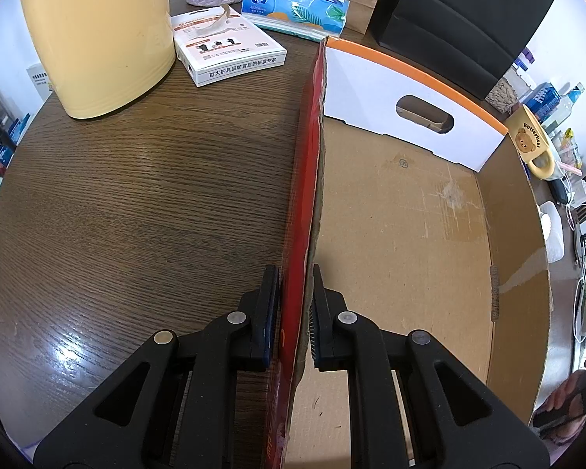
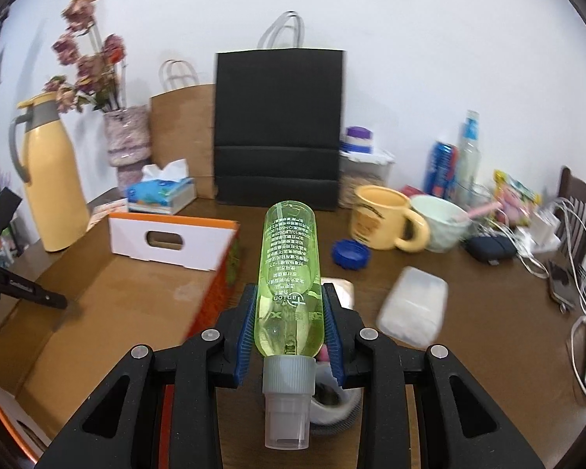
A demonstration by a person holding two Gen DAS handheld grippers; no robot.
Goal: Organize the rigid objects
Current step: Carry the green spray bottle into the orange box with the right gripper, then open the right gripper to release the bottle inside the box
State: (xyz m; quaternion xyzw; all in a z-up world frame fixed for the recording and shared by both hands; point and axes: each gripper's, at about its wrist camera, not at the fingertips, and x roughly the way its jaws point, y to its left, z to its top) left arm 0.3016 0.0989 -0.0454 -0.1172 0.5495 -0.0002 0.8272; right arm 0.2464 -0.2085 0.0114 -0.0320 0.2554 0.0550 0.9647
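The left gripper (image 1: 296, 305) is clamped on the side wall of the cardboard box (image 1: 390, 215), its 2 pads pinched tight against the red-printed wall, 1 outside and 1 inside. The box lies open on the dark wooden table (image 1: 136, 195), its floor bare, with a white end panel edged in orange and cut with a handle slot at the far end.

The right gripper (image 2: 289, 320) holds a clear green bottle (image 2: 289, 273) between its blue pads, squeezed around the lower body; the grey cap points back toward the camera and the base points away and up. The bottle hangs over the table just beside the box's right wall.

Toward the far left corner of the table stand a yellow thermos jug (image 2: 52, 179) and a vase of dried flowers (image 2: 127, 140), with a tissue pack (image 2: 160, 191) near them. Past the bottle sit a blue lid (image 2: 350, 255), a yellow mug (image 2: 386, 217) and a translucent plastic container (image 2: 412, 306).
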